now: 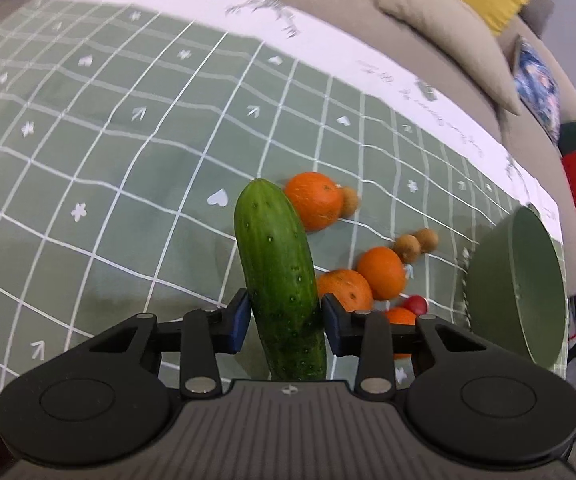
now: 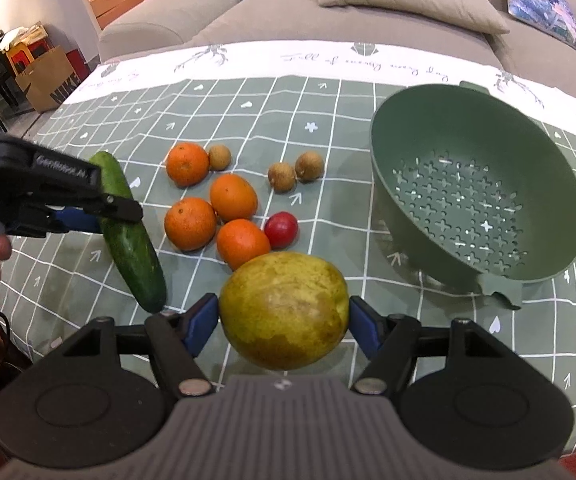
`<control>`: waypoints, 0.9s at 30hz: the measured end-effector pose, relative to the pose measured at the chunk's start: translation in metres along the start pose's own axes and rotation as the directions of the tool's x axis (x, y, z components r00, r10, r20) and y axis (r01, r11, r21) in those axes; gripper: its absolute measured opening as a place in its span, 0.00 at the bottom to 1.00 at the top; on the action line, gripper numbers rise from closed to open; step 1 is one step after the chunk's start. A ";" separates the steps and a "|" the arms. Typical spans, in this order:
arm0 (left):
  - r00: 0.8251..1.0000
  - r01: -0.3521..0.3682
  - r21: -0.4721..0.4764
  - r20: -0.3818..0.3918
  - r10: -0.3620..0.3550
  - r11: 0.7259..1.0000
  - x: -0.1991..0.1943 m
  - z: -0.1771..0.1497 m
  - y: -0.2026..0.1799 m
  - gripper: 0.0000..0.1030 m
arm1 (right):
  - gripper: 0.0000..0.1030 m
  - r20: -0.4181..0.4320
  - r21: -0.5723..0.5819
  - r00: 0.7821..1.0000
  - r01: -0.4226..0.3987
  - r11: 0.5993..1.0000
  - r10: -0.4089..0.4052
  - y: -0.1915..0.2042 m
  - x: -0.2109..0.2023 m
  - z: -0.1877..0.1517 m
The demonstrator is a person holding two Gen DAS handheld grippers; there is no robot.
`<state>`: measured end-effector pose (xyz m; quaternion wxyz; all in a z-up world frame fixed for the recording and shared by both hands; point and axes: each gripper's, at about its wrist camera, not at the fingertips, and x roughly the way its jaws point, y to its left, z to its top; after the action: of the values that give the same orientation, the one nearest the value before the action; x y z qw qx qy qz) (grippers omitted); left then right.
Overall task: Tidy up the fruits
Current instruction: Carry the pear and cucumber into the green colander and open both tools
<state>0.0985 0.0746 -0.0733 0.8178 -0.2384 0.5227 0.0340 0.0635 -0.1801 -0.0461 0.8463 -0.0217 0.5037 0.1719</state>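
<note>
My left gripper [image 1: 283,320] is shut on a green cucumber [image 1: 277,276], held above the tablecloth; it also shows in the right wrist view [image 2: 127,224] with the left gripper [image 2: 99,216] around it. My right gripper [image 2: 283,322] is shut on a large yellow-green mango [image 2: 283,308]. Several oranges [image 2: 232,197], three small brown fruits [image 2: 281,176] and a red plum [image 2: 281,229] lie on the cloth. An empty green colander [image 2: 476,184] stands at the right; it also shows in the left wrist view [image 1: 516,284].
The table carries a green checked cloth [image 2: 328,120] with a white border. A beige sofa [image 2: 288,12] with cushions runs behind it. A paper bag [image 2: 51,76] and chairs stand at the far left.
</note>
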 end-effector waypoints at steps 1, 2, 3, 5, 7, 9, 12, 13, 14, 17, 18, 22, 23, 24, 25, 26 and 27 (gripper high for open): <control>1.000 0.002 0.015 0.008 -0.002 1.000 -0.005 -0.003 -0.002 0.41 | 0.65 0.007 0.000 1.000 -0.001 1.000 0.001 0.000 -0.003 0.000; 1.000 0.002 0.030 0.016 -0.003 1.000 -0.010 -0.005 -0.005 0.41 | 0.65 0.016 -0.001 1.000 -0.001 1.000 0.001 0.000 -0.006 0.000; 1.000 0.003 0.043 0.023 -0.004 0.999 -0.015 -0.008 -0.007 0.40 | 0.65 0.025 -0.003 1.000 -0.001 1.000 0.001 0.000 -0.009 0.001; 0.999 0.012 0.068 0.037 -0.014 0.998 -0.027 -0.014 -0.013 0.40 | 0.65 0.046 -0.011 0.999 0.002 1.000 -0.002 -0.001 -0.016 0.002; 0.998 0.035 0.089 0.047 -0.039 0.995 -0.037 -0.016 -0.020 0.40 | 0.65 0.066 -0.017 0.998 0.005 1.000 -0.004 -0.004 -0.023 0.006; 0.996 0.067 0.105 0.054 -0.073 0.992 -0.047 -0.017 -0.027 0.40 | 0.65 0.085 -0.019 0.996 0.010 1.000 -0.008 -0.009 -0.030 0.009; 0.990 0.120 0.132 0.061 -0.129 0.984 -0.059 -0.016 -0.040 0.40 | 0.65 0.110 -0.034 0.994 0.016 0.999 -0.012 -0.019 -0.042 0.018; 0.987 0.136 0.147 0.061 -0.146 0.980 -0.061 -0.014 -0.047 0.40 | 0.65 0.119 -0.041 0.993 0.017 0.999 -0.012 -0.023 -0.046 0.021; 0.985 0.151 0.161 0.060 -0.162 0.975 -0.063 -0.012 -0.054 0.40 | 0.65 0.128 -0.048 0.992 0.020 0.999 -0.013 -0.028 -0.051 0.024; 0.974 0.209 0.203 0.043 -0.222 0.957 -0.063 -0.004 -0.080 0.40 | 0.65 0.151 -0.068 0.988 0.035 0.997 -0.025 -0.045 -0.063 0.037; 0.970 0.229 0.221 0.035 -0.242 0.948 -0.062 -0.002 -0.091 0.40 | 0.65 0.151 -0.078 0.988 0.040 0.996 -0.028 -0.051 -0.066 0.042; 0.950 0.302 0.285 -0.008 -0.313 0.910 -0.053 0.009 -0.136 0.40 | 0.65 0.120 -0.123 0.992 0.056 0.991 -0.041 -0.083 -0.067 0.062; 0.946 0.316 0.293 -0.021 -0.324 0.902 -0.048 0.011 -0.147 0.40 | 0.65 0.111 -0.143 0.992 0.068 0.987 -0.052 -0.090 -0.064 0.065; 0.943 0.326 0.298 -0.038 -0.330 0.897 -0.040 0.015 -0.157 0.40 | 0.65 0.098 -0.169 0.993 0.083 0.982 -0.067 -0.098 -0.060 0.068; 0.941 0.334 0.304 -0.055 -0.333 0.892 -0.032 0.020 -0.167 0.40 | 0.65 0.084 -0.191 0.993 0.099 0.977 -0.084 -0.105 -0.055 0.071; 0.940 0.338 0.313 -0.065 -0.335 0.887 -0.026 0.020 -0.175 0.40 | 0.65 0.066 -0.209 0.993 0.111 0.972 -0.099 -0.113 -0.049 0.074; 0.939 0.341 0.322 -0.078 -0.334 0.883 -0.019 0.021 -0.184 0.40 | 0.65 0.047 -0.220 0.993 0.116 0.968 -0.108 -0.120 -0.044 0.076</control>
<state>0.1639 -0.0752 0.0161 0.8340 -0.1853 0.4798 -0.1996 0.1464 -0.2885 0.0124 0.8556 -0.1419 0.4643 0.1795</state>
